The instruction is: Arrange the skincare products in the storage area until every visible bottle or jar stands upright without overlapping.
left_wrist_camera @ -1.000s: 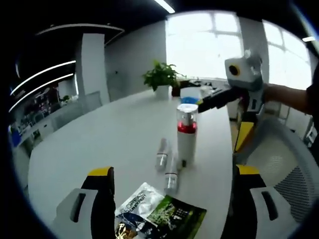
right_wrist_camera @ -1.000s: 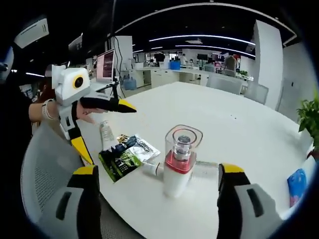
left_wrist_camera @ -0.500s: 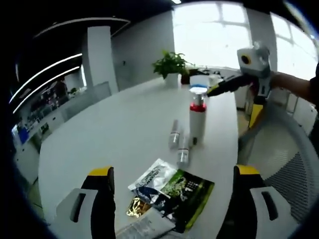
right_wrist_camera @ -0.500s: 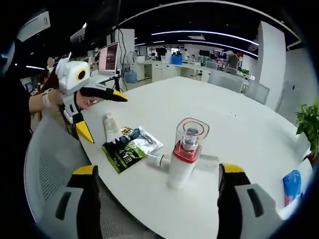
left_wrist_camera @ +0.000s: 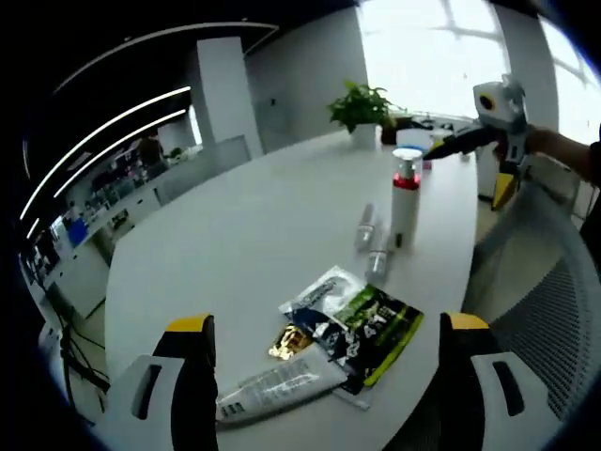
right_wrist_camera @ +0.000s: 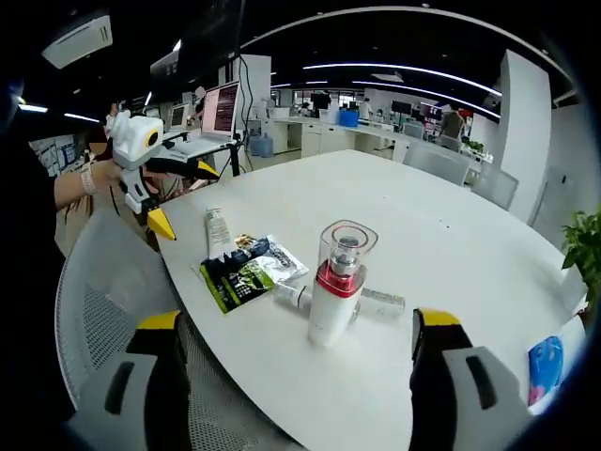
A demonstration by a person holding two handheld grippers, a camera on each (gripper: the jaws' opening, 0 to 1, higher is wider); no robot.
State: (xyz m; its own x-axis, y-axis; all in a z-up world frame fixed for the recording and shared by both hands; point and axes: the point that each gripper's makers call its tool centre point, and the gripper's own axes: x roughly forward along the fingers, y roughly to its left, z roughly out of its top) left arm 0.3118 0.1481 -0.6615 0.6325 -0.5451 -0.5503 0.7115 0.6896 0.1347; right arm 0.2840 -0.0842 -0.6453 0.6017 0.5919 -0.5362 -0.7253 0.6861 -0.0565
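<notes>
A white pump bottle with a red collar and clear cap (left_wrist_camera: 406,195) (right_wrist_camera: 335,282) stands upright on the white table (left_wrist_camera: 244,244) (right_wrist_camera: 441,254). Two small clear vials (left_wrist_camera: 364,228) (right_wrist_camera: 376,301) lie flat beside it. Dark and green sachets (left_wrist_camera: 362,319) (right_wrist_camera: 246,268) lie flat near the table edge, with a white tube (left_wrist_camera: 282,387) (right_wrist_camera: 218,232) lying beyond them. My left gripper (left_wrist_camera: 324,385) (right_wrist_camera: 174,167) is open and empty, held back from the sachets. My right gripper (right_wrist_camera: 293,381) (left_wrist_camera: 460,143) is open and empty, short of the bottle.
A potted plant (left_wrist_camera: 362,108) (right_wrist_camera: 584,246) stands at the table's far end, with a blue packet (right_wrist_camera: 543,357) near it. A mesh office chair (left_wrist_camera: 545,310) (right_wrist_camera: 103,310) sits at the table's edge. Desks and monitors (right_wrist_camera: 225,108) fill the room behind.
Both grippers have drawn back from the table, so bottle, vials and sachets look smaller and farther. The white tube has come into the left gripper view. Nothing on the table has moved.
</notes>
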